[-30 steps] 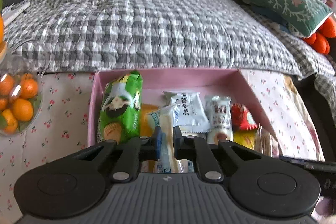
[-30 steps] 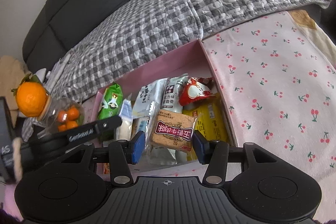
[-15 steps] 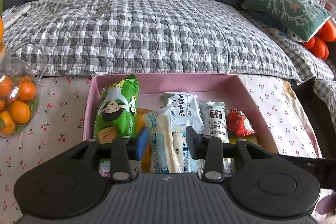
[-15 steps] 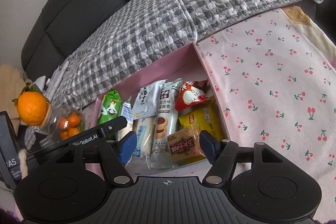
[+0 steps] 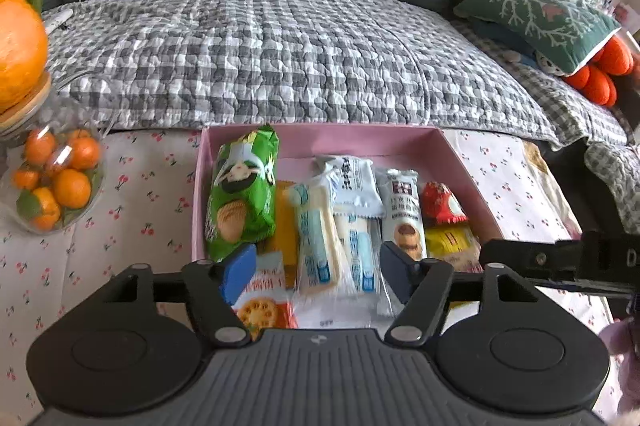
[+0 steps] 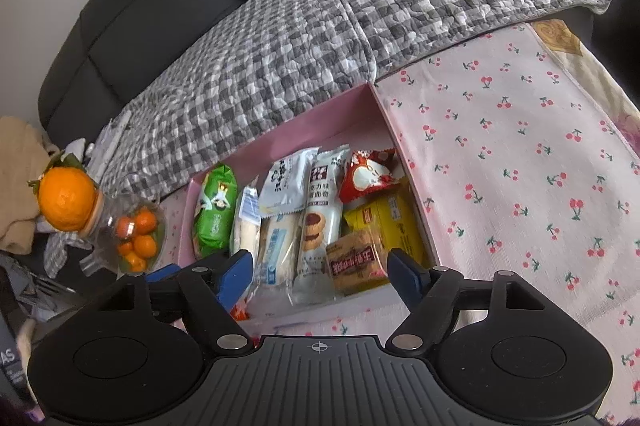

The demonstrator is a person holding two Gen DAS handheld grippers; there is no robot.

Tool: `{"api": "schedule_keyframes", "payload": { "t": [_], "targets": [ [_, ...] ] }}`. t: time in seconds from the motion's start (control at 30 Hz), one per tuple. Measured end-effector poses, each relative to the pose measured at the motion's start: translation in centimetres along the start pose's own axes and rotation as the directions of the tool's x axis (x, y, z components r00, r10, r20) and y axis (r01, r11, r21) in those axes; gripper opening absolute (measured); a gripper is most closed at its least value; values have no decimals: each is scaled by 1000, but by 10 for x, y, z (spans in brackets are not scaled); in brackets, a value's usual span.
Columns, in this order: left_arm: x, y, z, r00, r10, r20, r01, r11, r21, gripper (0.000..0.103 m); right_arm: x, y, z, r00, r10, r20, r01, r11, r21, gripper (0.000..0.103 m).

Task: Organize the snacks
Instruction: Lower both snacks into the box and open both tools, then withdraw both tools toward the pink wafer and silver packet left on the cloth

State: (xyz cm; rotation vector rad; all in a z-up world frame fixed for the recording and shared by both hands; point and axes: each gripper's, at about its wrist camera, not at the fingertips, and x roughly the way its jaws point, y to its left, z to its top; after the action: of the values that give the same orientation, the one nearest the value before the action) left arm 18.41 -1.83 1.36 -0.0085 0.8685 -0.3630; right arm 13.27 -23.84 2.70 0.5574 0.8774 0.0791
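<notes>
Beside the pink box (image 5: 394,140), a jar (image 5: 56,182) apparently holds small oranges.

Left gripper (image 5: 318,264) and right gripper (image 6: 320,272), both angled downward, jaws opening, pads gripping nothing.

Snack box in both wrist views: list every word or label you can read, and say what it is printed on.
"力味" and "曲奇" (only partly legible): white cookie pack
"AS": dark object at the left edge of the right wrist view
Too blurred or small to read: brown packet, green bag, white-grey packet, yellow packet, red packet
</notes>
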Motion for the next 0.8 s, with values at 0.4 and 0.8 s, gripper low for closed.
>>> {"api": "schedule_keyframes", "payload": {
  "t": [0.4,0.8],
  "targets": [
    [-31,9,-24,999,38,-32,-39,999,-17,93,-7,16,-23,996,-44,-82,39,998,-58,86],
    [-45,28,-60,996,58,-64,-57,998,12,99,-10,23,-49,986,-82,-146,65,991,-115,87]
  ]
}}
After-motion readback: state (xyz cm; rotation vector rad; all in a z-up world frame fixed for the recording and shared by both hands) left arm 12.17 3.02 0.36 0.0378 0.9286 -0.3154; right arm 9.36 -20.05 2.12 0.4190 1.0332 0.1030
